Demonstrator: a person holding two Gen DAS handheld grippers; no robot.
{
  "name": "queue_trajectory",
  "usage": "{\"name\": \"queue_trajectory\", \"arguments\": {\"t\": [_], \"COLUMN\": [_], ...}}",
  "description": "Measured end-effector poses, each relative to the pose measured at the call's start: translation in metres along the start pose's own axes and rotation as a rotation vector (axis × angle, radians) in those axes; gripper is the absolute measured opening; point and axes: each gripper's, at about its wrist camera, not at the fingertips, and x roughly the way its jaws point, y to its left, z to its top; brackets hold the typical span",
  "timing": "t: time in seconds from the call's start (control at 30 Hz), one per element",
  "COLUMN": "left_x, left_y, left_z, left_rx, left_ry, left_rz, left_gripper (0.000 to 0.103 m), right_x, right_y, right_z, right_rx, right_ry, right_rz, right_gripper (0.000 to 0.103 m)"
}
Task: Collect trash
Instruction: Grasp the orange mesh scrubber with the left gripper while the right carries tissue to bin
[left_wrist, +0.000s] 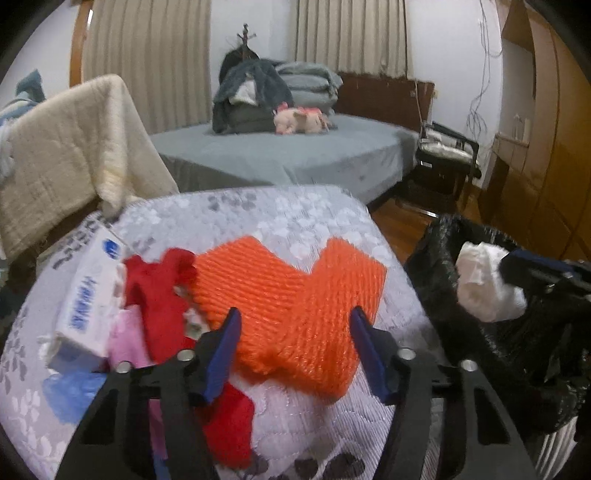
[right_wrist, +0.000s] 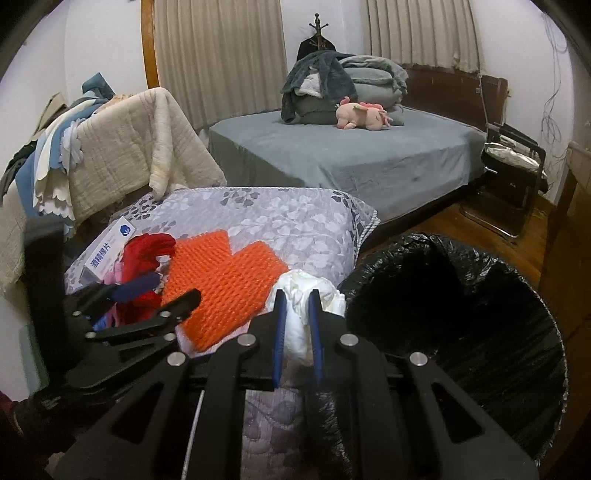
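An orange foam net (left_wrist: 288, 288) lies flat on a floral quilted cushion (left_wrist: 295, 218). My left gripper (left_wrist: 295, 314) stands open astride its near lobe, one finger on each side. Beside it lie red scraps (left_wrist: 159, 291), a white box (left_wrist: 88, 299), a pink piece (left_wrist: 125, 339) and a blue piece (left_wrist: 70, 395). My right gripper (right_wrist: 297, 295) is shut on a crumpled white wad (right_wrist: 325, 291) at the left rim of a bin lined with a black bag (right_wrist: 517, 280). From the left wrist view the white wad (left_wrist: 484, 284) hangs over the black bag (left_wrist: 443, 266).
A grey bed (right_wrist: 351, 155) with folded blankets and a pink plush toy stands behind the cushion. A cream quilt (left_wrist: 66, 147) hangs over furniture at the left. A black chair (right_wrist: 517, 166) and wooden cabinets (left_wrist: 546, 147) stand at the right on a wooden floor.
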Motion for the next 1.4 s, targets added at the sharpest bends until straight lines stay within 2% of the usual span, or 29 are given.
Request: {"name": "queue_trajectory", "arguments": {"t": [0.07,0.13,0.2,0.23,0.63,0.87,1.13,1.17,1.23,1.27,1.3,1.33,1.4], "left_x": [0.01,0.016,0.019,0.018,-0.034,-0.054,-0.047,-0.043,-0.037,-0.035,-0.034,-0.033,-0.033], "left_y": [-0.004,-0.006,-0.007,-0.007,-0.012,-0.052,-0.115,-0.123,-0.135,-0.139,-0.142,-0.144,-0.14], "left_z": [-0.002,-0.004,-0.006,-0.006,0.024,0.045,0.05,0.049,0.048,0.047,0.046,0.044,0.043], "left_rx": [0.008,0.017,0.016,0.015,0.003,0.055,0.098,0.102,0.109,0.113,0.114,0.111,0.104], "left_ry": [0.036,0.061,0.074,0.073,-0.043,-0.095,-0.076,-0.065,-0.048,-0.041,-0.037,-0.039,-0.043], "left_rz": [-0.017,-0.029,-0.036,-0.038,-0.043,-0.12,-0.255,-0.279,-0.316,-0.325,-0.326,-0.326,-0.319], "left_gripper": [0.041,0.023,0.013,0.012,0.01,0.01,0.01,0.01,0.015,0.022,0.041,0.053,0.055], "right_x": [0.002,0.004,0.005,0.005,-0.018,-0.048,-0.073,-0.074,-0.075,-0.075,-0.076,-0.076,-0.077], "right_y": [-0.002,-0.005,-0.007,-0.008,-0.014,-0.052,-0.115,-0.12,-0.13,-0.133,-0.136,-0.139,-0.141], "right_z": [0.0,0.0,0.0,0.0,0.011,0.013,-0.003,-0.006,-0.01,-0.012,-0.015,-0.017,-0.019], "right_rx": [0.008,0.015,0.02,0.023,0.037,0.078,0.164,0.172,0.184,0.188,0.195,0.202,0.207], "right_ry": [0.005,0.009,0.009,0.009,-0.054,-0.097,-0.102,-0.1,-0.092,-0.091,-0.089,-0.089,-0.093], "right_rz": [0.001,0.002,0.004,0.005,-0.008,-0.085,-0.225,-0.237,-0.268,-0.277,-0.286,-0.295,-0.303], "right_gripper": [0.012,0.012,0.012,0.012,0.012,0.012,0.012,0.015,0.018,0.022,0.026,0.035,0.048]}}
